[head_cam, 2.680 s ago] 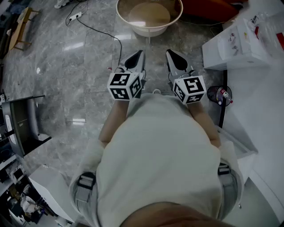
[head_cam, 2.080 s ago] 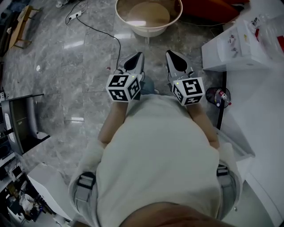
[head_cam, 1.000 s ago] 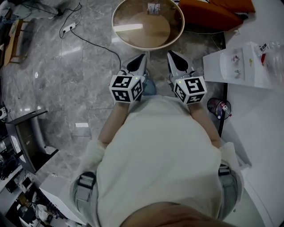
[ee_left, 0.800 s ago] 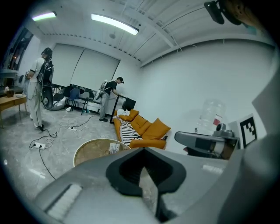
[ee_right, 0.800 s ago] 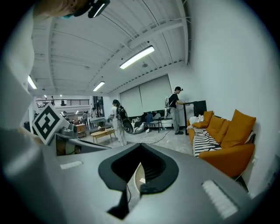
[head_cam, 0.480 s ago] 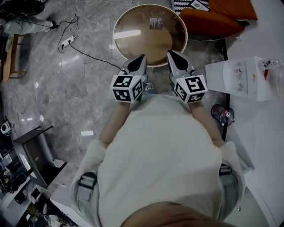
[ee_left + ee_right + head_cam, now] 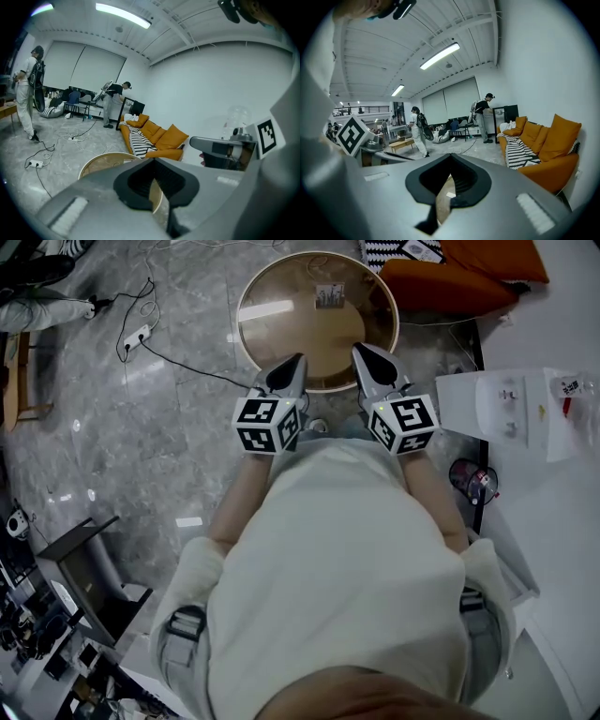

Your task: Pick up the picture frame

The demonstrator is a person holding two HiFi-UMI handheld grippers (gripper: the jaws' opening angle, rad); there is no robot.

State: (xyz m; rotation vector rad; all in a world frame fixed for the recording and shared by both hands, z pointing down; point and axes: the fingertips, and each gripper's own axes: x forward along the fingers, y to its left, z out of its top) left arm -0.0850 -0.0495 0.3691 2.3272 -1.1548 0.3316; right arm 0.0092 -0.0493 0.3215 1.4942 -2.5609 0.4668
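The picture frame [image 7: 329,296] is a small upright frame standing near the far side of a round wooden table [image 7: 272,282] with a glass top. Both grippers are held side by side in front of the person's chest, pointing at the table's near rim. My left gripper [image 7: 293,366] is shut with nothing in it, and its tips hang just over the near rim. My right gripper [image 7: 362,353] is also shut and empty, its tips over the near part of the table top. In the left gripper view the table [image 7: 101,164] shows beyond the closed jaws. The frame is well beyond both grippers.
An orange sofa [image 7: 450,277] with a striped cushion [image 7: 398,249] stands behind the table on the right. A white water dispenser [image 7: 511,413] and a small dark bin [image 7: 472,479] stand at the right. A power strip with cable [image 7: 136,334] lies on the grey floor at left. People [image 7: 112,103] stand far off.
The person has walked forward: the round table has come from the top edge of the head view down to the gripper tips. Both grippers stay shut and side by side.
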